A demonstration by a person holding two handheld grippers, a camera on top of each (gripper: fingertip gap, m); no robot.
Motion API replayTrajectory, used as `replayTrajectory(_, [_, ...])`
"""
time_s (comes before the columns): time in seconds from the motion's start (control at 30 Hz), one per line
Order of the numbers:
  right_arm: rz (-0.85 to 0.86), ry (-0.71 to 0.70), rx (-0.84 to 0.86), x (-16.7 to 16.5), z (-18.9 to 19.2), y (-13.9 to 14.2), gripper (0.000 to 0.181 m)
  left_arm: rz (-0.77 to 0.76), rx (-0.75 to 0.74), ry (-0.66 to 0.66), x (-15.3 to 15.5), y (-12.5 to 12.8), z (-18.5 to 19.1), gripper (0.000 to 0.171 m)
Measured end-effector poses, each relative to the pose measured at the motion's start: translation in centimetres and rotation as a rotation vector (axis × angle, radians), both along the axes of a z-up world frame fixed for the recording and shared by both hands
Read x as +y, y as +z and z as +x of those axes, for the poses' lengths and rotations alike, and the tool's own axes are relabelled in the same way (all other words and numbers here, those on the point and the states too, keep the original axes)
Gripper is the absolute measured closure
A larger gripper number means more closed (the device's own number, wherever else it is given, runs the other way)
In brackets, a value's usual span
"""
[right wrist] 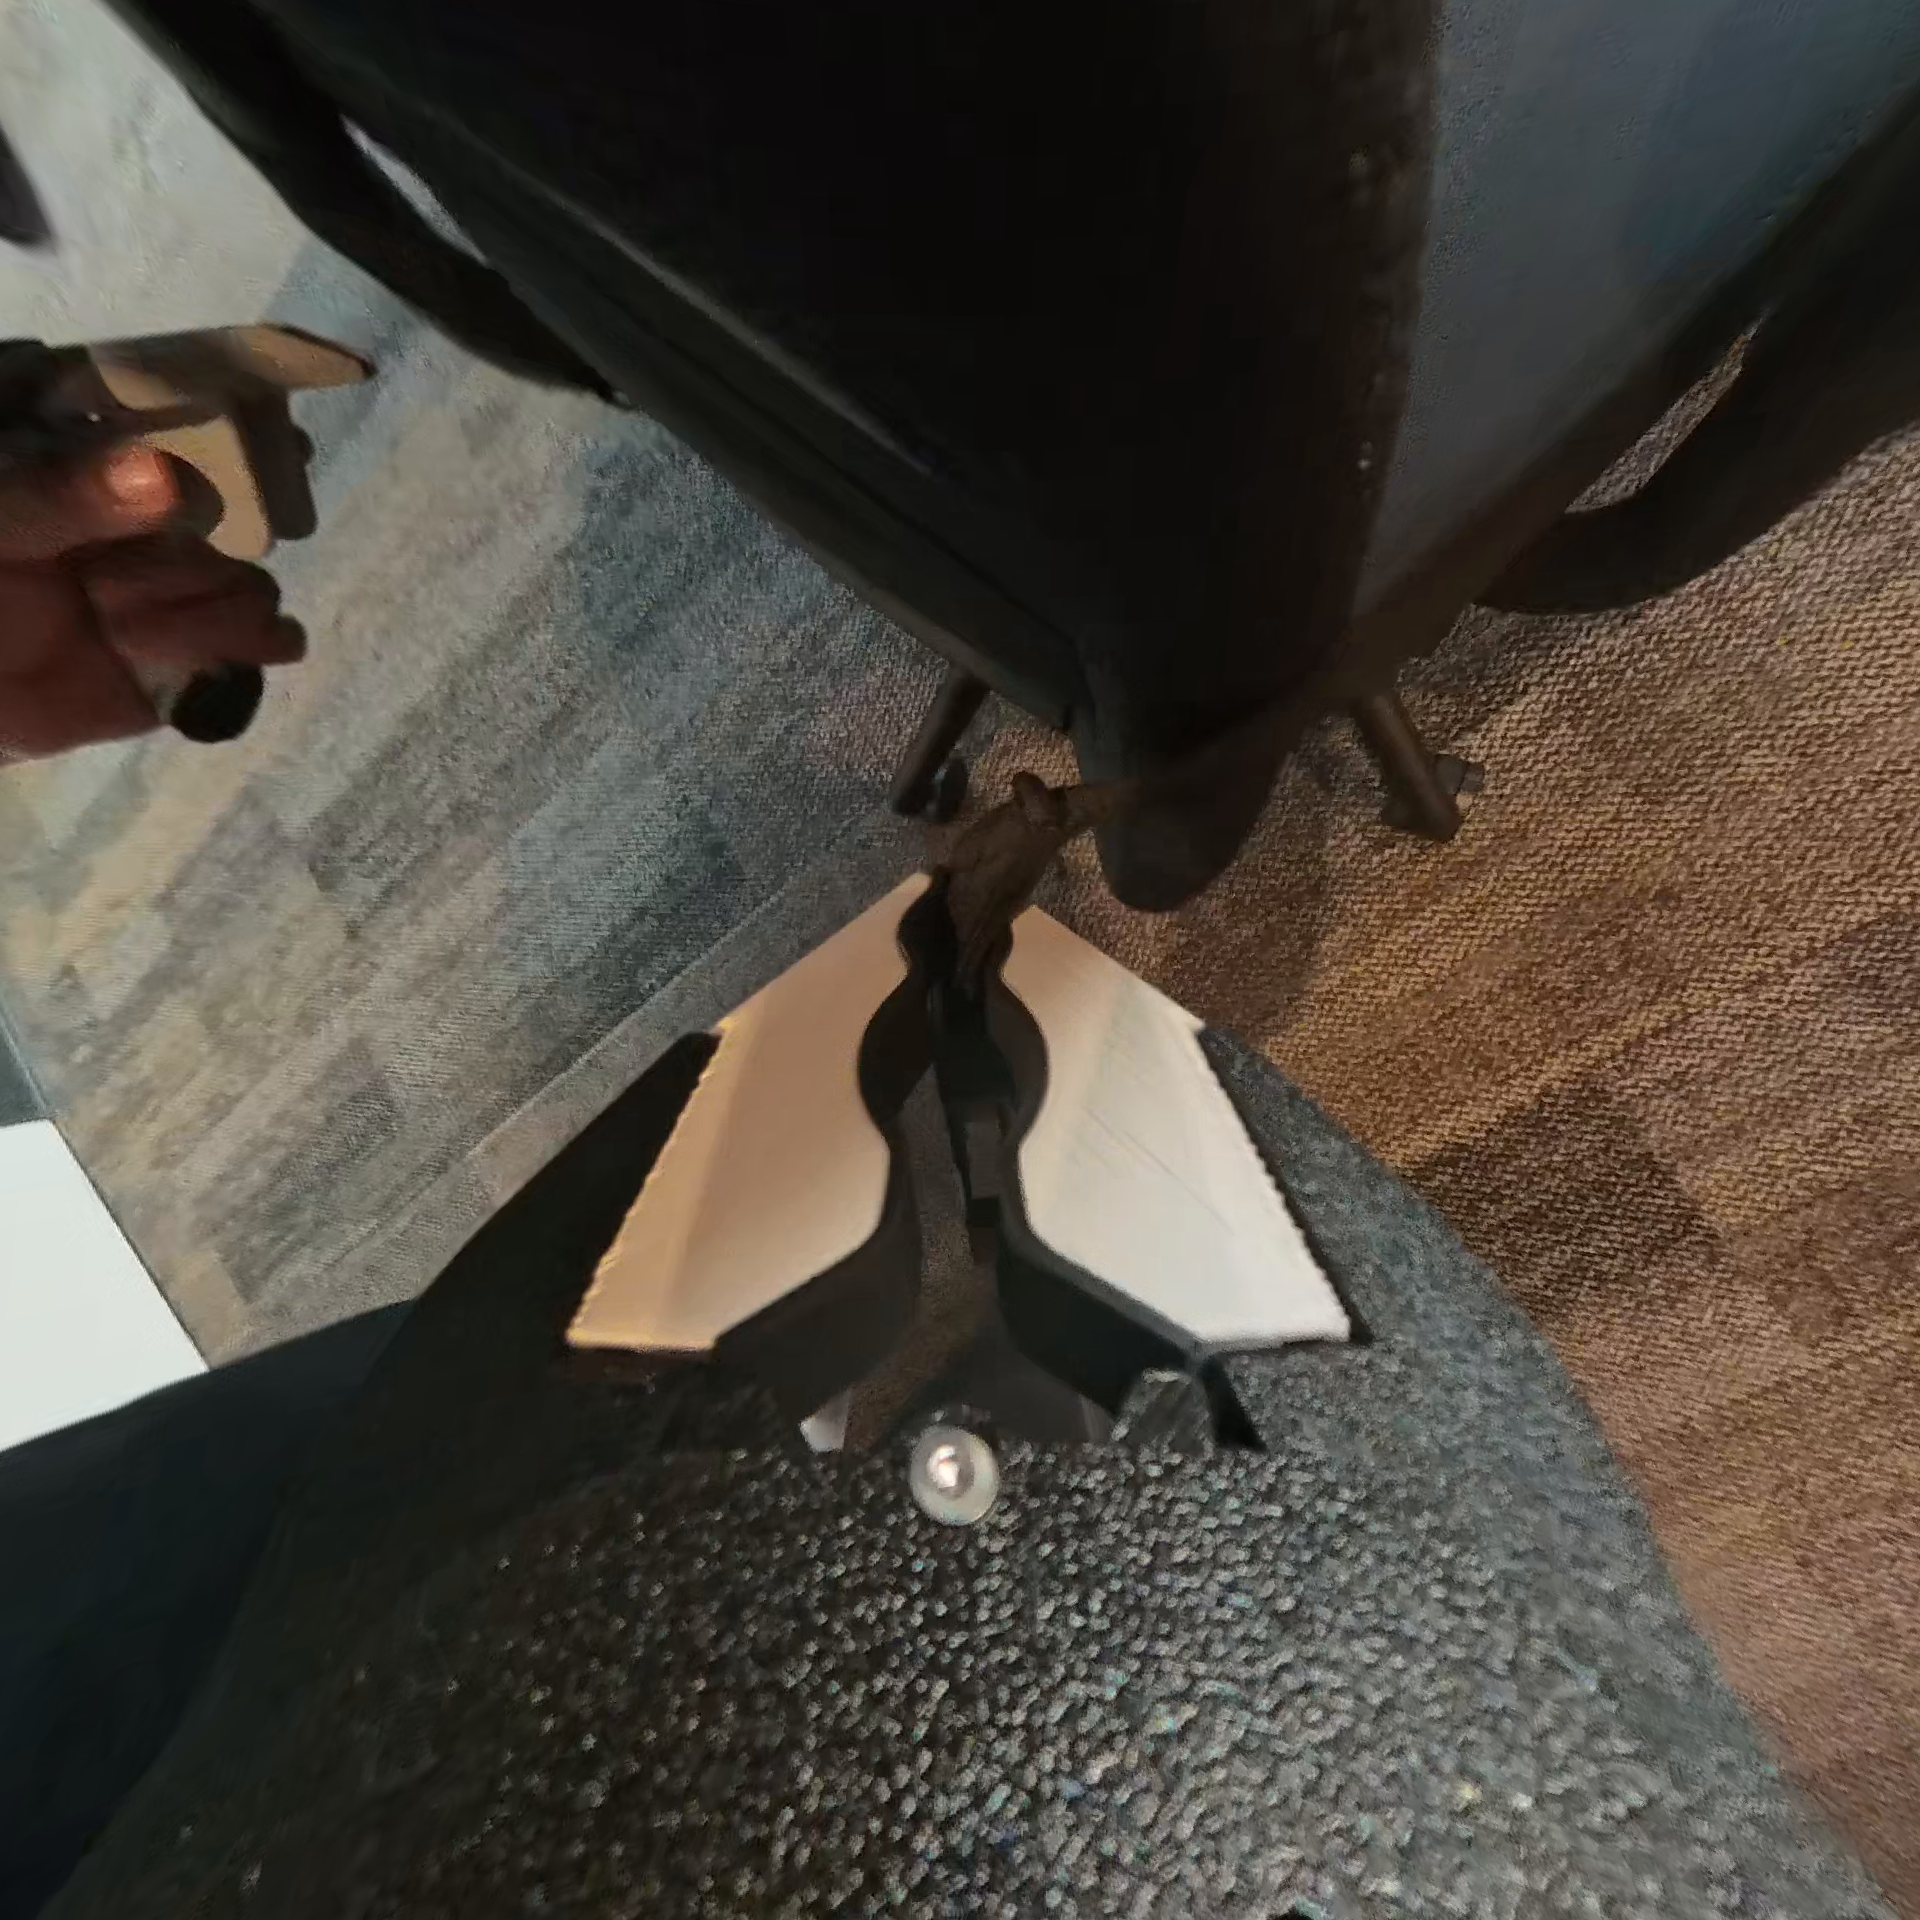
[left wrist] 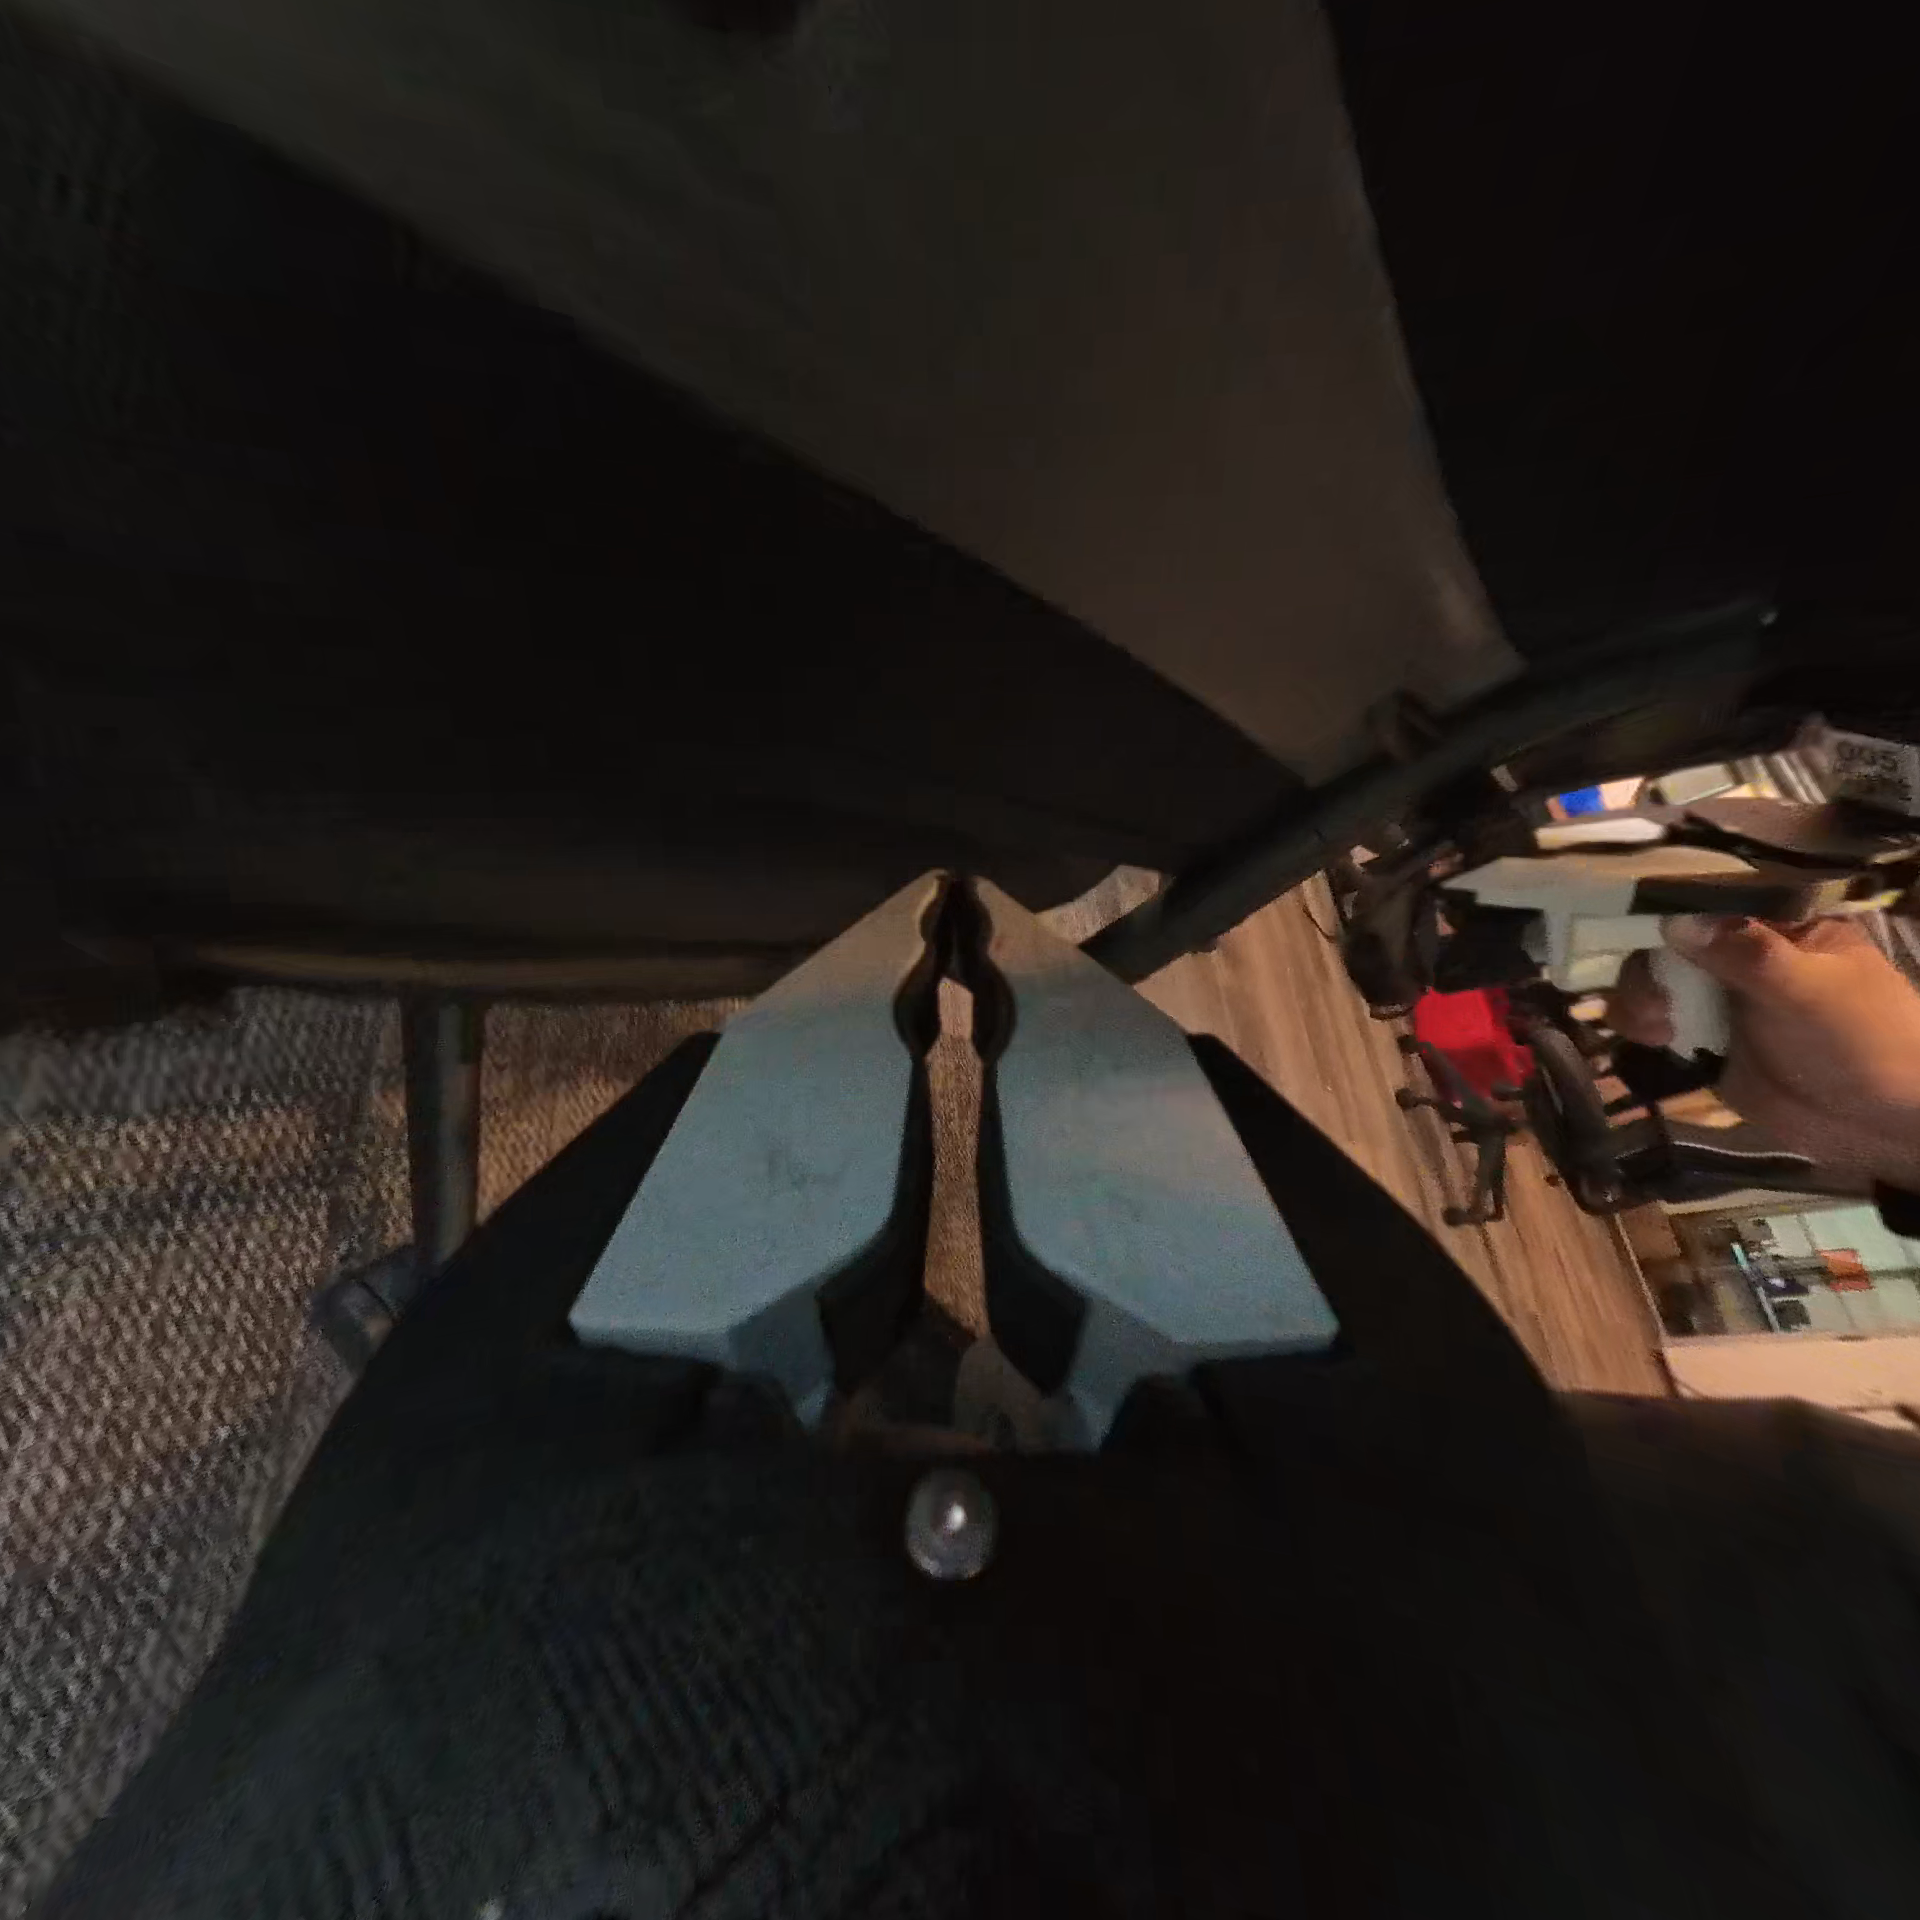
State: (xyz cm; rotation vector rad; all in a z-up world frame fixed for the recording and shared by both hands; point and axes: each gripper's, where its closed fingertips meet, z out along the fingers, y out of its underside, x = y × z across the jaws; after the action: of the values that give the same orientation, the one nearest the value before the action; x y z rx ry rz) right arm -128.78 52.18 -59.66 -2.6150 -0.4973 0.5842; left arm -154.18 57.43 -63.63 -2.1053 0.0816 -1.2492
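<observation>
In the left wrist view, the left gripper fills the lower centre of the frame, its pale fingers drawn together until the tips meet, with only a thin slit behind them. The tips sit against the lower edge of a dark fabric mass that covers the upper left; whether they pinch that cloth cannot be told, since the spot is in shadow. Beyond, a thin metal leg stands on patterned carpet. Only this view shows the far room at right: wood-look flooring, a red object, office chairs, and a hand on the other tool.

In the right wrist view, the right gripper is likewise nearly closed, its white fingers clamped on a brownish cord or strap end that runs from the tips to the bottom corner of a dark bag-like object. This view alone shows that grasp plainly. Behind the corner, two dark legs rest on the carpet, which turns grey-blue toward the left. At the upper left, a hand holds the other gripper, well apart from the cord.
</observation>
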Motion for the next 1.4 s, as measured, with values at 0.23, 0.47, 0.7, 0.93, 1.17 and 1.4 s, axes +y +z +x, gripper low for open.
replayTrajectory(0.23, [-0.084,-0.1,0.201,-1.1,-4.5,-0.1,0.18,-0.162,-0.023,0.066,-8.3,0.9,-0.6,0.16])
replayTrajectory(0.47, [-0.132,-0.361,0.288,-1.5,-7.6,-0.3,0.181,-0.071,0.009,0.212,-6.5,12.4,-4.7,0.134])
replayTrajectory(0.7, [-0.215,-0.566,0.383,-0.8,-10.0,0.0,0.181,0.46,-0.072,0.05,-4.4,42.6,-13.0,0.11])
replayTrajectory(0.93, [-0.294,-0.636,0.424,-0.6,-10.4,0.1,0.181,0.91,0.927,-0.476,-4.9,40.1,-6.4,0.108])
replayTrajectory(1.17, [-0.372,-0.737,0.433,1.4,-10.8,0.8,0.181,0.926,1.094,-0.492,-2.6,38.2,-4.2,0.118])
replayTrajectory(1.4, [-0.389,-0.837,0.445,2.9,-9.0,1.7,0.181,0.963,1.186,-0.583,-2.0,38.6,-1.7,0.137])
